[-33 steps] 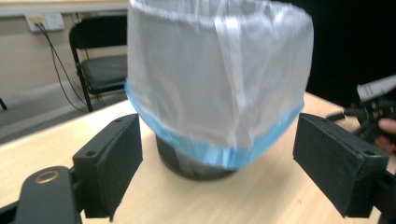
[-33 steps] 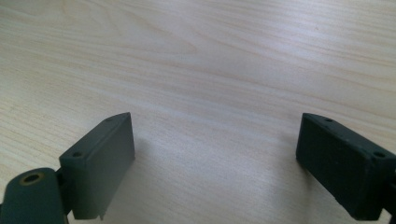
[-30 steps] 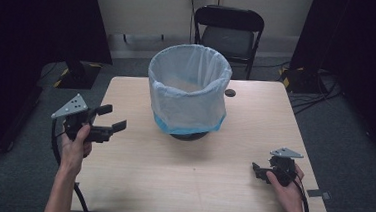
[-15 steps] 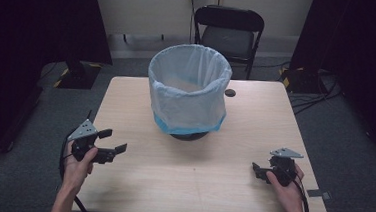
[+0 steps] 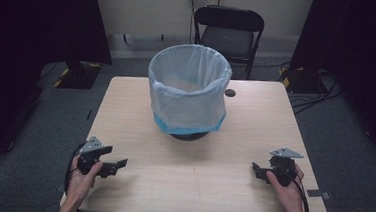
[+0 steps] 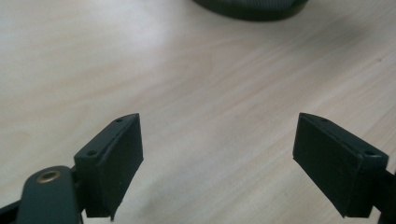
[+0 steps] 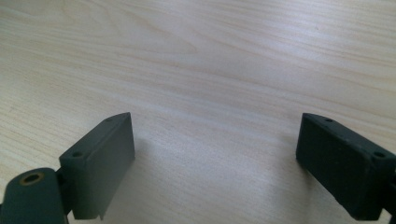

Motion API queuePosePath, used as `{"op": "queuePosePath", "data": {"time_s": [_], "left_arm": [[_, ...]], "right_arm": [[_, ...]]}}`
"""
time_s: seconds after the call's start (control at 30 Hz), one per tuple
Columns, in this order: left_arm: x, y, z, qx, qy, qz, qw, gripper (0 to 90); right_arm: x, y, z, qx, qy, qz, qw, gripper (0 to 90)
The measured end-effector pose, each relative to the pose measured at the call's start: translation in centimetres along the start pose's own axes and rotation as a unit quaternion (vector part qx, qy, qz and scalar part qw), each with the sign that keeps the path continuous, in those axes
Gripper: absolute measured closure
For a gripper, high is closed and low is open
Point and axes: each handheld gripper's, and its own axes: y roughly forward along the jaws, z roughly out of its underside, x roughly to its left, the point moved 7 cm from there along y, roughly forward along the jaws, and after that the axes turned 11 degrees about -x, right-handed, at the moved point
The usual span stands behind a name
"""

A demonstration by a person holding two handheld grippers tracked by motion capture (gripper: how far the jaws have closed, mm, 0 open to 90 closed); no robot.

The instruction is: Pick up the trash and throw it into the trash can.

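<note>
we see our left gripper (image 5: 114,158) low over the near left corner of the light wooden desk (image 5: 255,115), its black fingers (image 6: 112,163) wide apart with nothing between them. our right gripper (image 5: 257,170) rests near the near right corner, its fingers (image 7: 100,161) also wide apart. the round black bin lined with a pale blue plastic bag (image 5: 188,93) stands upright at the middle of the desk, well apart from both grippers.

The lined bin (image 5: 188,93) is the one obstacle on the table (image 5: 255,115), standing at its middle toward the far edge. Bare wood lies in front of the bin and to both sides, open to the left gripper (image 5: 114,161) and right gripper (image 5: 256,169)
</note>
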Motion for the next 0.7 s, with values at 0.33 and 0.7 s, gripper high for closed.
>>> {"op": "queuePosePath", "data": {"time_s": [0.33,0.7], "left_arm": [[-0.9,2.1,2.6,0.053,0.019,-0.010,0.9984,17.1],[-1.1,2.2,3.0,0.037,0.042,-0.021,0.9982,13.8]], "right_arm": [[0.0,0.0,0.0,0.000,0.000,0.000,1.0000,10.8],[0.0,0.0,0.0,0.000,0.000,0.000,1.0000,10.8]]}}
